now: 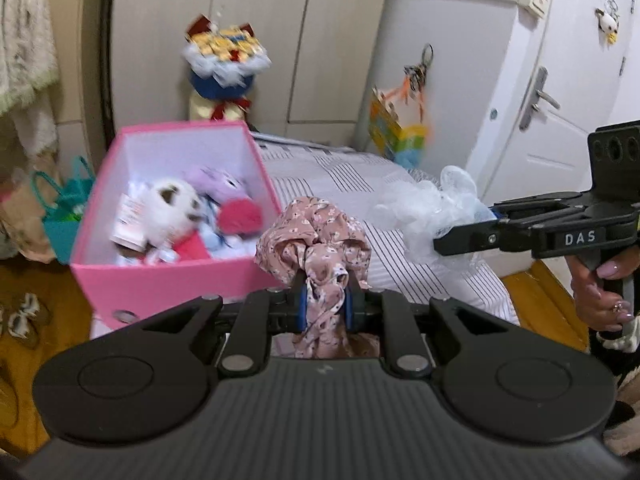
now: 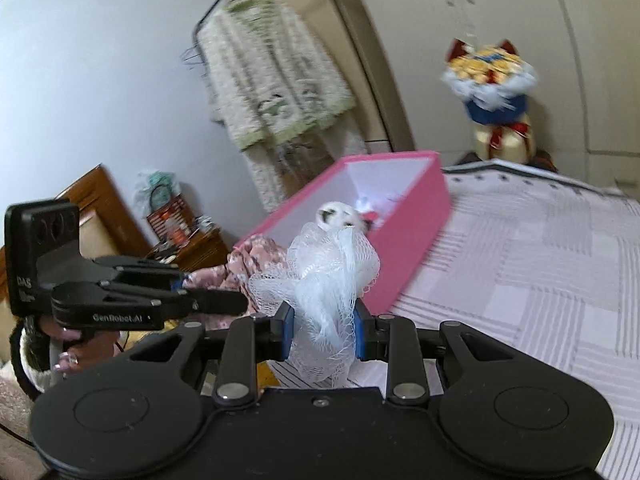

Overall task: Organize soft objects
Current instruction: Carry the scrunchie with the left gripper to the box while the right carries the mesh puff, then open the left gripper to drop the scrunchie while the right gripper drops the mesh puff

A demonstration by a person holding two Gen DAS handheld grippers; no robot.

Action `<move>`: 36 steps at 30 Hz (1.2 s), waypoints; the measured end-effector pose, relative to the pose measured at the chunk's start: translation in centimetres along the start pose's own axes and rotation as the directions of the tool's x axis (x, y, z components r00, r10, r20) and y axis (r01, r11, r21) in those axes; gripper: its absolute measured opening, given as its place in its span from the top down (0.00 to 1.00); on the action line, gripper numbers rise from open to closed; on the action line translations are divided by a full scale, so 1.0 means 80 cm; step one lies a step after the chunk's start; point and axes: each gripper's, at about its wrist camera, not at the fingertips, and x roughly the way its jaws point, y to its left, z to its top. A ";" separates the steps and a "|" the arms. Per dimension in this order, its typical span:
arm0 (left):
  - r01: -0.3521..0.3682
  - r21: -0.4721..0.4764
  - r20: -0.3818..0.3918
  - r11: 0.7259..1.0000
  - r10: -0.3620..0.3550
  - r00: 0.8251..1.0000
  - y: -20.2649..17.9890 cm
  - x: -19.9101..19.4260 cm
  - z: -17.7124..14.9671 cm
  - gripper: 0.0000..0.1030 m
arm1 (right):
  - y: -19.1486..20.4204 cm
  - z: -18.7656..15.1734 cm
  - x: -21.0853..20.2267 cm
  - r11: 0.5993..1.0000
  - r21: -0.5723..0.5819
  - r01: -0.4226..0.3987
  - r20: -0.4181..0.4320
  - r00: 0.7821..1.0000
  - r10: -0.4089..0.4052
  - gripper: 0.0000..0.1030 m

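Pink floral fabric, a scrunchie (image 1: 320, 240) by the look of it, is pinched between the blue pads of the left gripper (image 1: 325, 304), whose jaws are closed narrowly on it; the bunched cloth rises above the fingertips and hangs down behind them. It is held above the striped bed cover (image 1: 344, 176), just beside the pink box (image 1: 160, 280). A white mesh bath pouf (image 2: 332, 276) is clamped in the right gripper (image 2: 324, 330), the jaws being drawn in on its lower folds while the bulk puffs out above. In the left wrist view the pouf is seen to the right of the scrunchie, apart from it, also above the bed. The pink box stands open on the bed, and a white plush toy (image 1: 172, 206), a lilac plush (image 1: 218, 182) and a red soft item (image 1: 240, 216) are seen lying inside it. A bouquet (image 1: 224, 64) is seen behind the box, before the wardrobe doors (image 1: 256, 20).
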 end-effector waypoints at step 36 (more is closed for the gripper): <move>-0.386 0.015 -0.033 0.922 0.386 0.922 0.207 0.172 0.099 0.82 | 0.010 0.095 0.293 0.920 -0.389 0.052 -0.303 0.936 -0.181 0.59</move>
